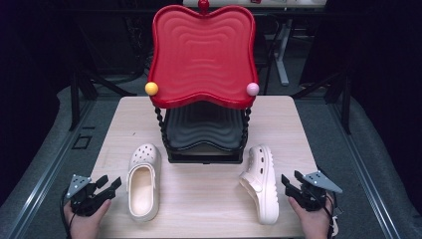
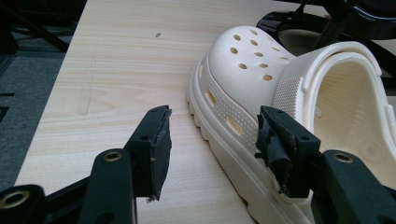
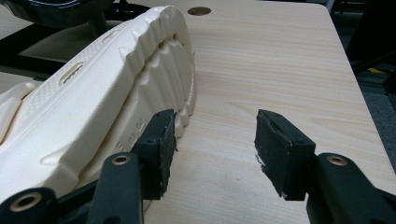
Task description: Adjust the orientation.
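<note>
Now, starting at your left: your left gripper (image 1: 107,188) sits at the near-left corner of the counter (image 1: 199,199), its fingers (image 2: 154,149) spread wide with nothing between them. The left clog (image 1: 143,181) lies just beside it, toward three o'clock from the fingertips, standing upright on its sole. Its long axis runs from six to twelve o'clock, toe with the holes pointing away from you toward the shoe rack (image 1: 204,134). In the left gripper view the clog's (image 2: 280,93) side wall is just beside one finger, though I cannot tell whether they touch, and the heel opening faces up.

Moving across, the rack stands at the far middle of the counter, black lower tray under a red top tray (image 1: 203,55), with a yellow ball (image 1: 151,88) and a pink ball (image 1: 253,89) at the red tray's front corners.

Further right, the right clog (image 1: 261,181) is tipped on its side, its opening toward the left clog; its long axis also runs six to twelve o'clock, toe near the rack. Your right gripper (image 1: 292,186) waits just beside it at three o'clock from the clog, fingers (image 3: 280,154) spread and holding nothing. In the right gripper view the ribbed sole (image 3: 154,79) is just beside the left-hand finger.

Each hand is nearest its own clog. To my eye, you reach sideways inward, and the fingers must close across the short width, not along the length.
</note>
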A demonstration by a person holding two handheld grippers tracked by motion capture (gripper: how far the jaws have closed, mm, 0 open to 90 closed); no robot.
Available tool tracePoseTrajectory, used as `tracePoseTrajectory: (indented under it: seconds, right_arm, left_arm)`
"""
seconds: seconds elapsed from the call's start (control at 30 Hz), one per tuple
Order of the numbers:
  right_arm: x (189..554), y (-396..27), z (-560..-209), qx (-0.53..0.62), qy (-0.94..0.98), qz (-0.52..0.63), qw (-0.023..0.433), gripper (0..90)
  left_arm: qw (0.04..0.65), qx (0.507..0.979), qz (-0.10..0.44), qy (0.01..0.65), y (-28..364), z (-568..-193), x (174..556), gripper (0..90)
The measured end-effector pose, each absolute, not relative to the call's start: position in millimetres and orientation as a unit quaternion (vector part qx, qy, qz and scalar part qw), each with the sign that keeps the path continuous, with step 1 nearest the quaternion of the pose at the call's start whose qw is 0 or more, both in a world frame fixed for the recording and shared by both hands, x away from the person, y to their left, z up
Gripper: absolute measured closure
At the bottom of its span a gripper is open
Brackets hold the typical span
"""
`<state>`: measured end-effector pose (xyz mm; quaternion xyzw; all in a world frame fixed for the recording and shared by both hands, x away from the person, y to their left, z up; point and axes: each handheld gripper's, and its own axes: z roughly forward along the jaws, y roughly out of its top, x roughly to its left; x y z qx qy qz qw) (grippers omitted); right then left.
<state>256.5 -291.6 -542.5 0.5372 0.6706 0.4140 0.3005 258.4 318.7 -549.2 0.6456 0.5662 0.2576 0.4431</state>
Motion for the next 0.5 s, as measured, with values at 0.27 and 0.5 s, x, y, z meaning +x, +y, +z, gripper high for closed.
tracePoseTrajectory:
  seconds: [0.27,0.5]
  right_arm:
    - [258.9,-293.4,-543.6,0.545,0.668,0.414,0.294,48.5]
    - [254.6,-294.4,-541.6,0.551,0.658,0.423,0.290,48.8]
  left_arm:
    - [0.443,0.651,0.259,0.559,314.4,-546.7,255.2,45.3]
    - [0.444,0.651,0.273,0.551,308.9,-537.7,246.3,45.6]
